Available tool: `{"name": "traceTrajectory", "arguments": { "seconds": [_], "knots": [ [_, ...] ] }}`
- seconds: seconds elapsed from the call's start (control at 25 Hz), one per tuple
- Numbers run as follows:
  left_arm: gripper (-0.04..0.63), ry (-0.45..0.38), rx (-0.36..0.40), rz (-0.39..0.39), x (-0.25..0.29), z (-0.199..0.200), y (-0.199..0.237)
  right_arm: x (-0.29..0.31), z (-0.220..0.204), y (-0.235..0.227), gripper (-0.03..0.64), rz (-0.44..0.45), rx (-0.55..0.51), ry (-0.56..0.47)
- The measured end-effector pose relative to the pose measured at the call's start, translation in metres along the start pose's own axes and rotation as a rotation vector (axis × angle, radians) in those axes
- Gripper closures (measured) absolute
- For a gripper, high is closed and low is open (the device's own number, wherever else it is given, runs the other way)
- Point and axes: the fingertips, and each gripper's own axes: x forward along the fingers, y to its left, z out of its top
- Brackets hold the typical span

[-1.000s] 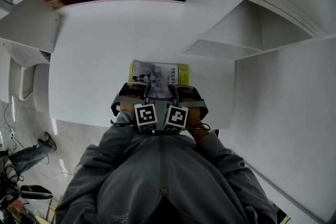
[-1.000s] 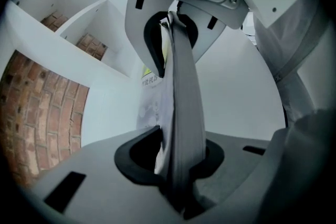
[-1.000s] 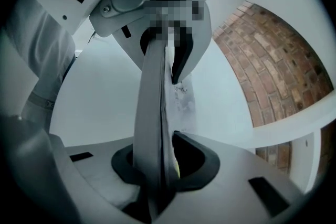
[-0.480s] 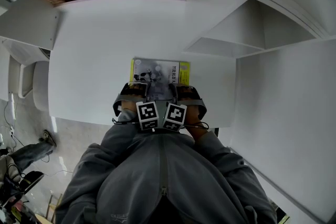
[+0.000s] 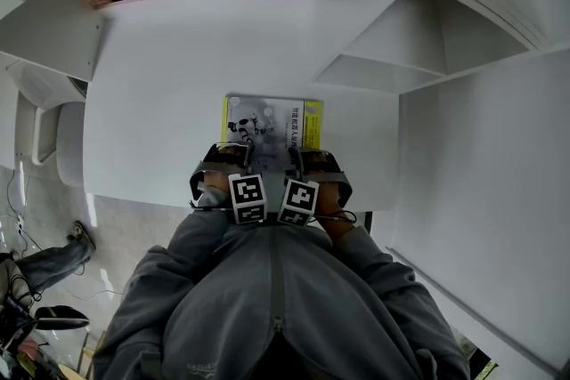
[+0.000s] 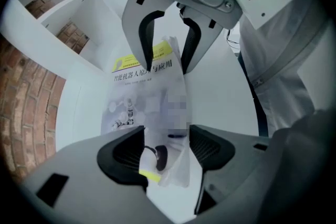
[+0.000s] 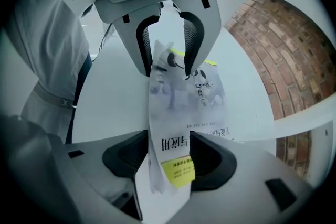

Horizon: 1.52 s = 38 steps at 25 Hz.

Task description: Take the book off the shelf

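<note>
Book (image 5: pixel 270 122) lies flat and cover up on the white tabletop (image 5: pixel 151 102), about midway along its near edge. In the head view both claws cover its near end. Shelf compartments (image 5: pixel 392 58) sit toward the tabletop's far right corner, well apart from the book.

Left gripper (image 6: pixel 167 147): jaws apart, have just been opening. The book's near edge is between them and no pad is squeezing it. One pad sits just beside the cover corner.

Right gripper (image 7: pixel 168 150): jaws apart, have just been opening. The book's edge plus a few fanned pages stand between the pads, and one pad is very close to the cover. Cannot tell if it touches.

Judgement: the book looks set down and is being let go.

Risks:
- A pad snags the cover or a loose page as the claws pull back. That would drag the book toward the near edge, and with the book this close to the edge it could tip off.
- One claw clears before the other, which would twist the book askew.
- The fanned pages catch in the right claw and get bent or creased.
- The jaws are not wide enough on exit, so a pad scrapes the cover.
</note>
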Motion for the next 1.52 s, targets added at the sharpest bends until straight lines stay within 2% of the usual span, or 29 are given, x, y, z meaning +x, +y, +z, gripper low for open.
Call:
{"name": "traceTrajectory", "arguments": {
  "seconds": [0.28, 0.4, 0.48, 0.6, 0.68, 0.76, 0.88, 1.0, 1.24, 1.36, 1.52],
  "knots": [
    [0.325, -0.031, -0.020, 0.025, -0.016, 0.002, -0.002, -0.015, -0.001, 0.002, 0.374, -0.026, 0.019, -0.015],
    [0.325, -0.086, -0.061, 0.037, -0.030, 0.011, 0.003, -0.026, 0.001, -0.002, 0.374, -0.041, 0.034, -0.040],
    [0.350, -0.157, -0.129, 0.060, -0.044, 0.019, 0.011, -0.039, 0.007, -0.009, 0.374, -0.065, 0.062, -0.077],
    [0.456, -0.309, -0.298, 0.116, -0.071, 0.032, 0.034, -0.061, 0.016, -0.025, 0.376, -0.110, 0.121, -0.140],
    [0.522, -0.392, -0.384, 0.159, -0.091, 0.037, 0.049, -0.074, 0.020, -0.038, 0.376, -0.149, 0.145, -0.172],
    [0.537, -0.430, -0.413, 0.215, -0.107, 0.038, 0.061, -0.090, 0.023, -0.051, 0.382, -0.202, 0.147, -0.195],
    [0.572, -0.463, -0.425, 0.307, -0.130, 0.037, 0.077, -0.116, 0.028, -0.074, 0.433, -0.290, 0.159, -0.233],
    [0.588, -0.541, -0.501, 0.359, -0.153, 0.037, 0.091, -0.141, 0.034, -0.094, 0.491, -0.356, 0.213, -0.293],
    [0.588, -0.726, -0.646, 0.479, -0.207, 0.038, 0.116, -0.198, 0.045, -0.127, 0.559, -0.468, 0.361, -0.440],
    [0.588, -0.822, -0.704, 0.560, -0.239, 0.038, 0.127, -0.225, 0.048, -0.141, 0.574, -0.531, 0.436, -0.529],
    [0.589, -0.908, -0.747, 0.647, -0.274, 0.036, 0.138, -0.258, 0.048, -0.154, 0.583, -0.595, 0.571, -0.673]
  ]
}}
